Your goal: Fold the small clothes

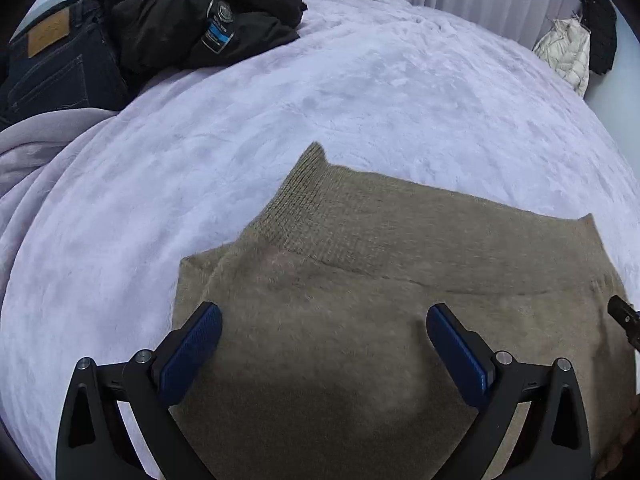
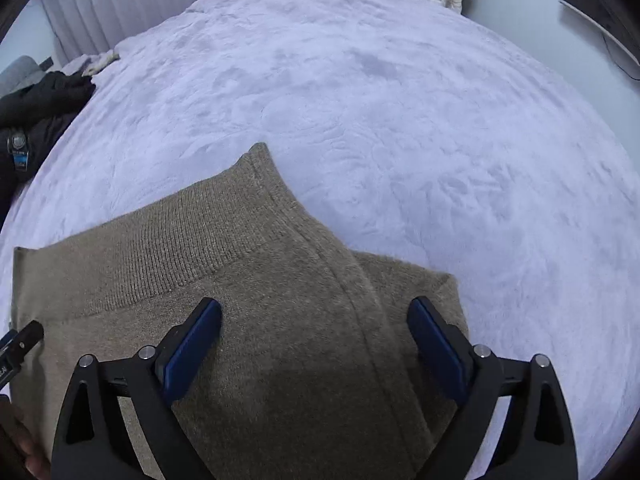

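**Two grippers poised over a folded knit on a lilac bed**

A taupe knit garment (image 1: 360,300) with a ribbed band lies flat on a fluffy lilac blanket (image 1: 280,100), filling the 6 o'clock half of both wrist views. The left gripper (image 1: 324,320) hangs above the knit's left side, its blue-padded fingers (image 1: 192,356) spread wide apart with nothing between them; one ribbed corner peaks toward 12 o'clock. The right gripper (image 2: 314,316) hangs over the garment's right side, its jaws likewise wide apart and empty, straddling a lengthwise seam, with a folded layer jutting out at 4 o'clock. Whether either set of fingertips touches the fabric cannot be told. At 10 o'clock in the left view sits a heap of dark clothing: a black jacket (image 1: 192,20) with a sleeve badge over dark blue jeans (image 1: 60,64) bearing a tan leather patch. A cream quilted jacket (image 1: 566,54) rests at 2 o'clock, past the blanket's far edge.
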Demonstrator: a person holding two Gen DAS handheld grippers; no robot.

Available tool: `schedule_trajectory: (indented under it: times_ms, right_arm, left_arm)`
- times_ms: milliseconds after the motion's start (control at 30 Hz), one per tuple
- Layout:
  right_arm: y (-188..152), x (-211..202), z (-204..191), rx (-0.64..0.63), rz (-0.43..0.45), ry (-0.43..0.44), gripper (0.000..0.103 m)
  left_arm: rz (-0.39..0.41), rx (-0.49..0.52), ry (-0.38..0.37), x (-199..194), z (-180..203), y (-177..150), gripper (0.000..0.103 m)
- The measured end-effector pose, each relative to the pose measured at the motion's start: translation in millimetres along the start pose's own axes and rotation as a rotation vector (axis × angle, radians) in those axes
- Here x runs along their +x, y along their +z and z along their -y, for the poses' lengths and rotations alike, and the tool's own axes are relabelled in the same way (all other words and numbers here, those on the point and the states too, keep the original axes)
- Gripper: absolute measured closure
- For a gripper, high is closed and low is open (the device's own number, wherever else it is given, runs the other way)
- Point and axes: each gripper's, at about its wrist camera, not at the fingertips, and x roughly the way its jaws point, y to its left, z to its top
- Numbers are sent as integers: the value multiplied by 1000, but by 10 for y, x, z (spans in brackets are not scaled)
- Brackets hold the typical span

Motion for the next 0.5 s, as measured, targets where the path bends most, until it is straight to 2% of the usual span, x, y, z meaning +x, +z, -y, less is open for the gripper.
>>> schedule_trajectory:
  times_ms: [67,100,200,267,333,433,500]
  right_arm:
    - [-139,-244,-110,-33,61,30,10]
    - [-244,-348,-208,-68,72,65,10]
    - [-528,-464,-482,-205,57,104,10]
    - [-755,-481,-571,-298,51,83,10]
    - [-931,-470,-521,-341,64,32,10]
    - [-1015,-536,-180,-290,71,59,8]
    - [-1019,-572,-10,-272,76,49,8]
  left_arm:
    - [26,28,-81,-168,107,-154,0]
    - [31,55,-94,-224,176,-249,0]
    - [16,117,-42,-216,256,-478,0]
    - [0,116,-17,-154,142,-583,0]
    - [3,94,-26,-174,-70,-657,0]
    - [4,60,-83,-293,-446,-766,0]
    - [6,32,-61,-335,-671,-860,0]
